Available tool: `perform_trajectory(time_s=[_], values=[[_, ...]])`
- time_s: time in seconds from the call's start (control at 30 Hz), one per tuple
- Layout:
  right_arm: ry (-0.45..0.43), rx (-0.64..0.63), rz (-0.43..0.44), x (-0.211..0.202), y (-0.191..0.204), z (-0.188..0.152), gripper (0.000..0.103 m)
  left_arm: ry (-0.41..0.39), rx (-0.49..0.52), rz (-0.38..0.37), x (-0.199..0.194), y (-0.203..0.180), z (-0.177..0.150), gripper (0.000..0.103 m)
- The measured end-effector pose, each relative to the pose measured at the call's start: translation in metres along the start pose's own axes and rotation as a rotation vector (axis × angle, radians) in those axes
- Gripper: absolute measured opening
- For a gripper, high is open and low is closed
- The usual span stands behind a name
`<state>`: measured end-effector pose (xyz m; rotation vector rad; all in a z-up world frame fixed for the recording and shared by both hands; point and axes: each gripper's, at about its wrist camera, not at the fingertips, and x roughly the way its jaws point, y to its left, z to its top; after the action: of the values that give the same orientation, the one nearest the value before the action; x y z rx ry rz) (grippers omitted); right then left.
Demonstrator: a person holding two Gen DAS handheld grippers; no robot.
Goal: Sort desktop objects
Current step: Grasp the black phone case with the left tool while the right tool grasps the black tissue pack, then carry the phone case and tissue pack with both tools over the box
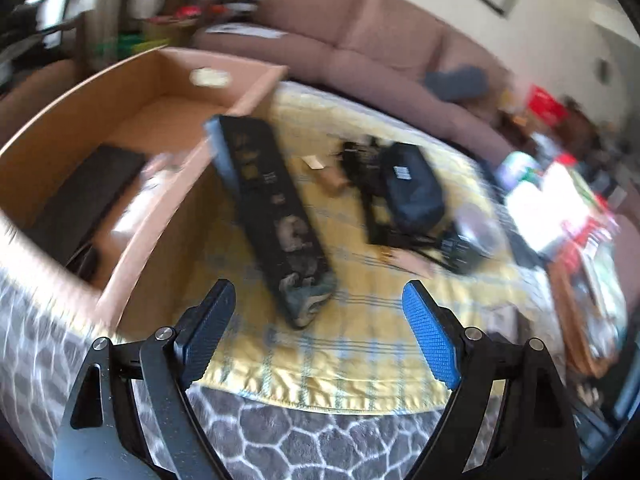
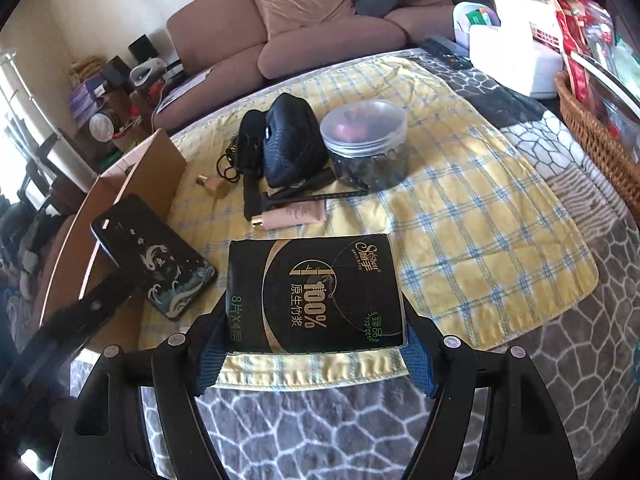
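My right gripper (image 2: 316,344) is shut on a black tissue pack (image 2: 316,292) and holds it over the front of the yellow checked cloth (image 2: 480,240). My left gripper (image 1: 320,320) is open and empty above the cloth's (image 1: 360,344) front edge. A long black patterned case (image 1: 272,208) leans against the wall of the cardboard box (image 1: 168,216); it also shows in the right wrist view (image 2: 156,256). A black pouch (image 2: 292,144), a clear lidded jar (image 2: 368,148), a pink tube (image 2: 296,216) and black pens (image 2: 320,194) lie further back.
The cardboard box (image 2: 132,184) stands at the cloth's left and holds a dark flat item (image 1: 84,200). A wicker basket (image 2: 592,136) and white boxes (image 2: 516,60) crowd the right. A brown sofa (image 2: 312,20) stands behind. A grey patterned cover (image 2: 360,432) lies under the cloth.
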<state>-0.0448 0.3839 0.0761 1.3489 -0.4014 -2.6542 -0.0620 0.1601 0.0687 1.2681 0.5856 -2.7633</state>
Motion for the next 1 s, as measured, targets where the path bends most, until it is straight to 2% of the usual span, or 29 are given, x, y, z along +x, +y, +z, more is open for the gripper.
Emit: perform_trajectory(time_s=[0.03, 0.17, 0.23, 0.4, 0.53, 0.6, 0.67, 0.7, 0.73, 0.77, 0.8, 0.83, 0.87, 1.0], values=[[-0.002, -0.001, 0.000, -0.001, -0.002, 0.000, 0.075, 0.007, -0.019, 0.008, 0.002, -0.001, -0.003, 0.093], [-0.006, 0.011, 0.007, -0.003, -0.010, 0.001, 0.075, 0.002, -0.013, 0.095, 0.017, -0.014, -0.011, 0.093], [-0.008, 0.015, 0.009, -0.004, -0.013, 0.001, 0.075, 0.001, -0.053, 0.138, 0.027, -0.013, -0.010, 0.093], [-0.022, 0.014, 0.006, -0.009, -0.018, 0.002, 0.075, -0.003, -0.087, 0.205, 0.053, -0.008, -0.002, 0.092], [-0.015, 0.021, 0.008, -0.007, -0.023, 0.003, 0.075, 0.010, -0.090, 0.224, 0.070, -0.002, 0.004, 0.089], [-0.008, 0.021, 0.011, -0.005, -0.024, 0.004, 0.075, 0.044, -0.087, 0.197, 0.081, 0.001, 0.005, 0.082], [-0.004, 0.019, 0.016, -0.003, -0.023, 0.005, 0.075, 0.081, -0.076, 0.153, 0.089, 0.004, 0.006, 0.054], [-0.003, 0.019, 0.019, -0.003, -0.023, 0.005, 0.075, 0.108, -0.061, 0.124, 0.094, 0.005, 0.005, 0.052], [-0.001, 0.019, 0.022, -0.002, -0.023, 0.005, 0.075, 0.097, -0.046, 0.114, 0.093, 0.005, 0.006, 0.046], [0.001, 0.019, 0.026, -0.001, -0.023, 0.005, 0.075, 0.091, -0.038, 0.074, 0.092, 0.006, 0.007, 0.031], [0.004, 0.019, 0.027, 0.001, -0.023, 0.006, 0.075, 0.106, -0.040, 0.013, 0.094, 0.008, 0.007, 0.024], [0.007, 0.017, 0.027, 0.002, -0.022, 0.006, 0.075, 0.115, -0.043, -0.034, 0.095, 0.009, 0.007, 0.011], [0.008, 0.016, 0.027, 0.003, -0.021, 0.006, 0.075, 0.121, -0.039, -0.062, 0.094, 0.008, 0.008, 0.007], [0.011, 0.016, 0.033, 0.005, -0.020, 0.006, 0.075, 0.127, 0.000, -0.185, 0.083, 0.003, 0.009, 0.006]])
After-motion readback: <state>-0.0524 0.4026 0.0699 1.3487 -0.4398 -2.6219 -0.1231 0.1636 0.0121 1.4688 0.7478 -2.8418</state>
